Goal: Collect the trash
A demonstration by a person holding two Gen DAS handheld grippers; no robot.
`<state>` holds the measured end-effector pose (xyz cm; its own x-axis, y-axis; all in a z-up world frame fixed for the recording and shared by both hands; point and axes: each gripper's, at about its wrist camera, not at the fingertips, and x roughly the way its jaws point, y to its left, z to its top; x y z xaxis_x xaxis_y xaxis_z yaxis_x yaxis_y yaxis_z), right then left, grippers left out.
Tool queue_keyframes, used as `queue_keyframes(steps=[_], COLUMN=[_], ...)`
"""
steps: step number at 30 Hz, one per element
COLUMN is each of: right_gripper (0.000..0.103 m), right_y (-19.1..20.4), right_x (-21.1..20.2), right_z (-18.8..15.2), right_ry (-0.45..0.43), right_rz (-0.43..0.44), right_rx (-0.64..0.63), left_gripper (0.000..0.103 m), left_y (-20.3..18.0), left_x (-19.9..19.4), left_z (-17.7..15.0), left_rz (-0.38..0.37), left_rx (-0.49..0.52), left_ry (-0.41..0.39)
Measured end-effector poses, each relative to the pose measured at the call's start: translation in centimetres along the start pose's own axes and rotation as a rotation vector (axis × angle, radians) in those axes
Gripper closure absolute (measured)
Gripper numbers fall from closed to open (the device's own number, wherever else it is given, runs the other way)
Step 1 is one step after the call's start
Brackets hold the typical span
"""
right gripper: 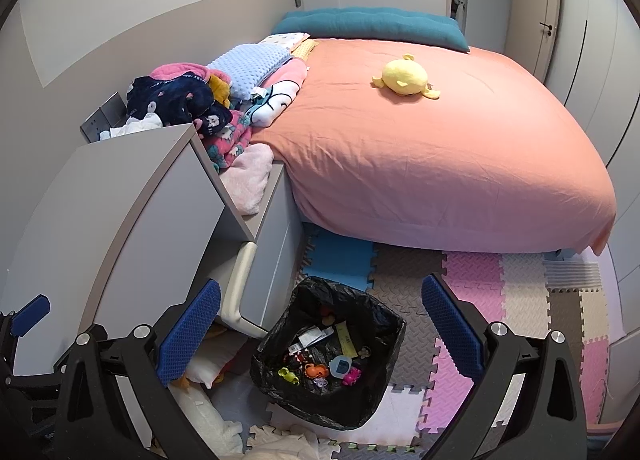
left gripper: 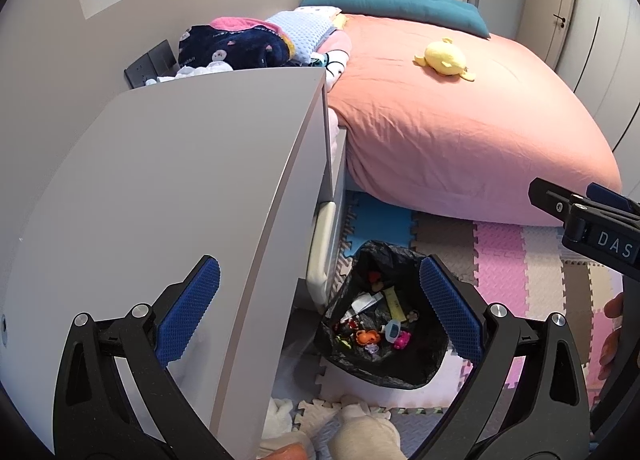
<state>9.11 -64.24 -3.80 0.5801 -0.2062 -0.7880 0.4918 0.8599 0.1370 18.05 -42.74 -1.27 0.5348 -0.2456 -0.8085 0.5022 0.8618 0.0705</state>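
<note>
A bin lined with a black bag (left gripper: 384, 364) stands on the foam floor mat beside the grey cabinet; it also shows in the right wrist view (right gripper: 360, 404). Inside lie several small pieces of trash: tubes, wrappers and small bright plastic bits (right gripper: 320, 364). My left gripper (left gripper: 320, 312) is open and empty, held above the bin and the cabinet's edge. My right gripper (right gripper: 320, 328) is open and empty above the bin; its body shows at the right edge of the left wrist view (left gripper: 592, 227).
A grey cabinet (left gripper: 168, 187) stands left of the bin. A bed with a pink cover (right gripper: 440, 147), a yellow plush toy (right gripper: 404, 77) and a pile of clothes (right gripper: 192, 99) lies behind. Coloured foam tiles (right gripper: 520, 300) cover the floor. White cloth (right gripper: 212, 420) lies at the bottom.
</note>
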Motion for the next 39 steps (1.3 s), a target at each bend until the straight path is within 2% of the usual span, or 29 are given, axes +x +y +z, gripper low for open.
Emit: queue_keyframes(steps=[29, 39], right_gripper=[0.003, 0.003], right_y=[0.0, -0.1], right_x=[0.0, -0.1], right_z=[0.2, 0.2], right_ry=[0.002, 0.005], right_rz=[-0.008, -0.009], right_rx=[-0.006, -0.008], left_gripper=[0.006, 0.006], left_y=[-0.4, -1.0], left_x=[0.2, 0.5], left_z=[-0.2, -0.4], left_rz=[-0.007, -0.033], left_rx=[-0.028, -0.028], left_ry=[0.011, 0.020])
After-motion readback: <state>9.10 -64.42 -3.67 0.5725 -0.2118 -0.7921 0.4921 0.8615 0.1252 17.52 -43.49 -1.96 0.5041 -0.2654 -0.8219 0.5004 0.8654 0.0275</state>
